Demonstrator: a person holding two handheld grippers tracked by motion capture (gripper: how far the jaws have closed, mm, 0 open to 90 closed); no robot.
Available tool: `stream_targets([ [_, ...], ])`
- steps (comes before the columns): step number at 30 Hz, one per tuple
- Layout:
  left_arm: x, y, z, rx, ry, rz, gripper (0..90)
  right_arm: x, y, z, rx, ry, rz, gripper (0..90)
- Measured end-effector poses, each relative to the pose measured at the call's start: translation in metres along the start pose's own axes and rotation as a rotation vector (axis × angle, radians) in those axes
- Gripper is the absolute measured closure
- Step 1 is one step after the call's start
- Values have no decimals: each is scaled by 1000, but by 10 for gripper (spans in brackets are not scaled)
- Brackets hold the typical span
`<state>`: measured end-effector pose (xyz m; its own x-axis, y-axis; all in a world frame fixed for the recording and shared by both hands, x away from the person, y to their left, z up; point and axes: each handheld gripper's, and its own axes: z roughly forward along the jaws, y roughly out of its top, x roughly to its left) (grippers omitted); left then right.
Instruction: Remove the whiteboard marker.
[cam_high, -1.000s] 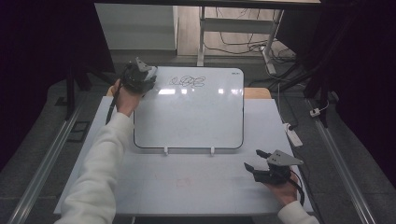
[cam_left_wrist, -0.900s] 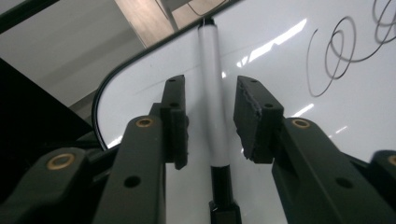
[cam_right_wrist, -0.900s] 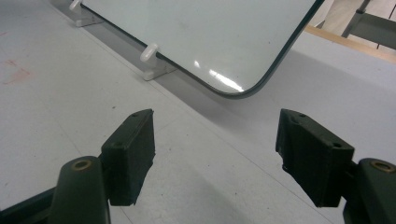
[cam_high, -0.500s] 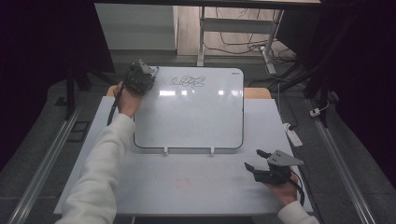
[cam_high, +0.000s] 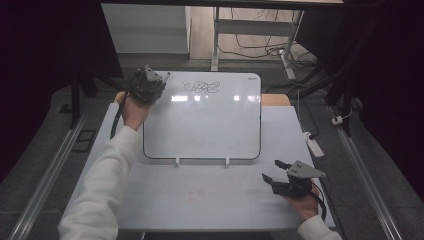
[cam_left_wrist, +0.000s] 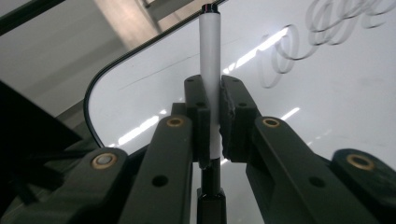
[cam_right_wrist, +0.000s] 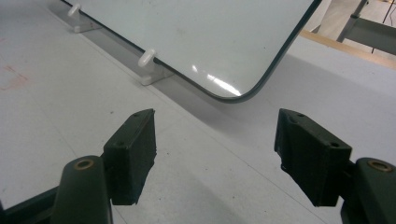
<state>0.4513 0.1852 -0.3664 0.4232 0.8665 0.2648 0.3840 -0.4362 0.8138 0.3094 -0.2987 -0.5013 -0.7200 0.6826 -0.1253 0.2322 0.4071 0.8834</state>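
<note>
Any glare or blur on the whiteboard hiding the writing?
High view: ceiling-light glare streaks on the whiteboard sit just below the scribble, which stays legible. Left gripper view: scribble soft, marker sharp. Right gripper view: one glare spot near the board's corner.

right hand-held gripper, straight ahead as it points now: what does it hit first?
Probably the whiteboard's near corner. The right hand-held gripper stands open over bare table, aimed that way; depth is unclear, so it might slide under the raised edge.

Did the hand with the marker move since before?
Yes, a little. The left gripper, shut on the marker, has shifted slightly right along the whiteboard's top edge, toward the scribble.
</note>
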Motion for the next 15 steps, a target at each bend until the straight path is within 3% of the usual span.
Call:
stream_targets([
  [6,-19,-13,-24,-69,-105,3,816,1,2,-1,-39,14,31,299],
  [12,-57,-31,-43,-128,-235,27,816,7,14,4,-38,79,78,302],
  [13,-57,-31,-43,-128,-235,27,816,10,17,6,-42,95,85,306],
  [15,-77,-36,-50,-157,-291,35,815,16,25,10,-40,123,93,313],
])
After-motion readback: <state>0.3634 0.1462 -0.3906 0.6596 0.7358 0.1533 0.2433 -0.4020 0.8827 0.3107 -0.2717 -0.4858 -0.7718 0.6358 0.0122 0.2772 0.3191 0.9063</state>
